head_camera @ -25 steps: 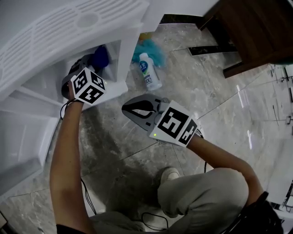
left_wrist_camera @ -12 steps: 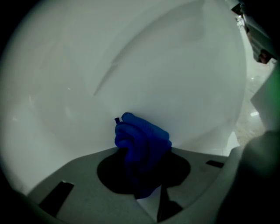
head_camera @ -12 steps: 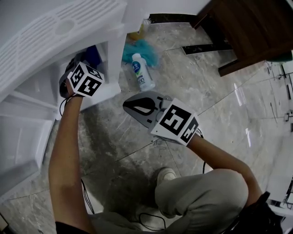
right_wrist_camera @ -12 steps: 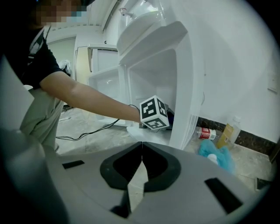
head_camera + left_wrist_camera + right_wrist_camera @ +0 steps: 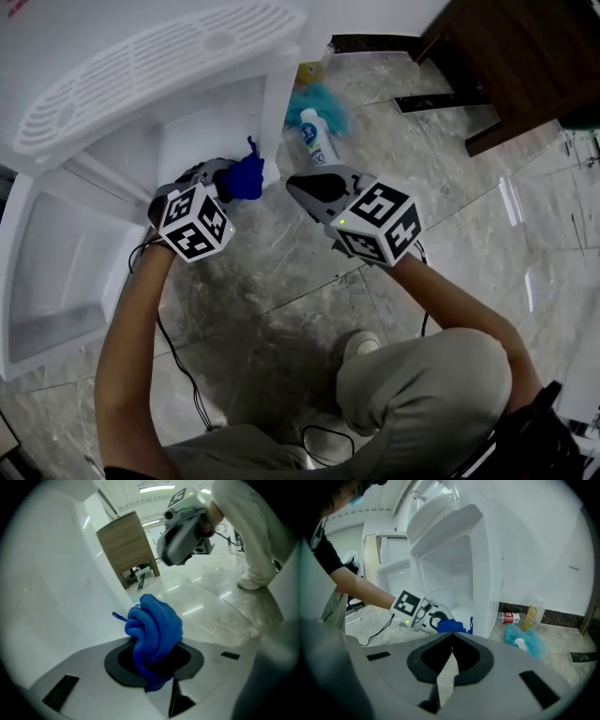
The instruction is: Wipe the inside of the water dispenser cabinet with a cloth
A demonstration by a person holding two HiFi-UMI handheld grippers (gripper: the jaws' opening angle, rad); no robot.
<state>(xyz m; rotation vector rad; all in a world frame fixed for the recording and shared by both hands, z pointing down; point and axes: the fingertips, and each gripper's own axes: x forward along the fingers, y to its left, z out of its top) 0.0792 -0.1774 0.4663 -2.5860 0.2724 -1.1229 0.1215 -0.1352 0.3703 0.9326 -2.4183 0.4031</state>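
- While the left hand-held gripper (image 5: pixel 225 180) sat at the mouth of the water dispenser cabinet (image 5: pixel 202 122), its jaws were closed partway on a bunched blue cloth (image 5: pixel 244 177). The cloth bulged past the tips, probably to give a thick pad for wiping.
- The cloth lay low at the front of the opening, near the cabinet's right wall; I could not tell whether it touched.
- The right hand-held gripper (image 5: pixel 298 185) hung over the floor (image 5: pixel 281 309) just beside the cabinet's corner, jaws fully together and holding nothing (likely parked clear of the working hand).
- The cabinet door (image 5: pixel 56 262) stood swung wide, which left the inside reachable.
- Only the left gripper view showed the cloth wedged between the pads, with a thin loop poking out; the head view gave just a blue lump.
- Only the right gripper view looked into the hollow cabinet front-on. It also caught a red-labelled bottle (image 5: pixel 509 618) and a yellow bottle (image 5: pixel 531 615) by the wall.
- The head view alone showed both forearms, and a white bottle (image 5: pixel 317 141) lying on a teal rag (image 5: pixel 328 101).
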